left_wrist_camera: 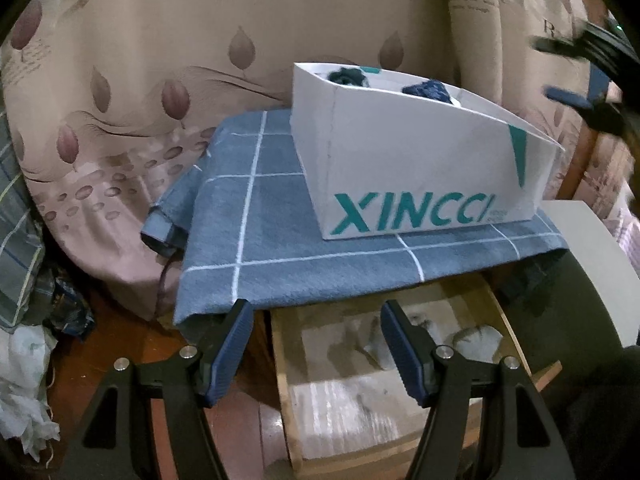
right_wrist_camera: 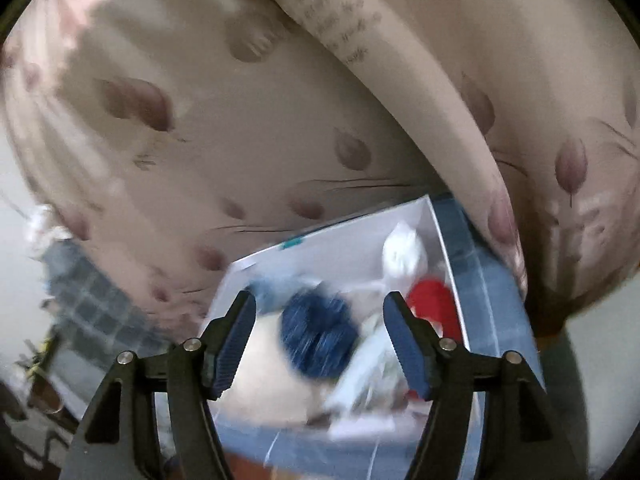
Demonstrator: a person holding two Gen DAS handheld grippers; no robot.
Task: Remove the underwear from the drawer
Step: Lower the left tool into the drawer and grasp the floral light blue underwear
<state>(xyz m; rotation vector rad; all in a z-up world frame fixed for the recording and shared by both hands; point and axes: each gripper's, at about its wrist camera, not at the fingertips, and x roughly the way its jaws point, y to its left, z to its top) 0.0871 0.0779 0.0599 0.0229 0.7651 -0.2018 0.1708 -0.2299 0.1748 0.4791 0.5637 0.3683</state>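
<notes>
The white box (left_wrist_camera: 420, 160) serving as the drawer stands on the checked blue cloth (left_wrist_camera: 248, 248) toward the far right corner of the surface, with the rolled underwear inside: a dark blue roll (right_wrist_camera: 318, 336) near the middle, a white piece (right_wrist_camera: 402, 254) and a red one (right_wrist_camera: 434, 308) toward the far wall. The right gripper (right_wrist_camera: 320, 346) hangs over the open top, jaws apart and empty, roughly bracketing the blue roll; the left gripper (left_wrist_camera: 316, 350) waits below the surface's near edge, jaws likewise apart, holding nothing. Risks, in my judgement: the light, unsecured box may slide or tip on the loose cloth if a jaw strikes its wall, and neighbouring pieces may be pinched with the roll.
</notes>
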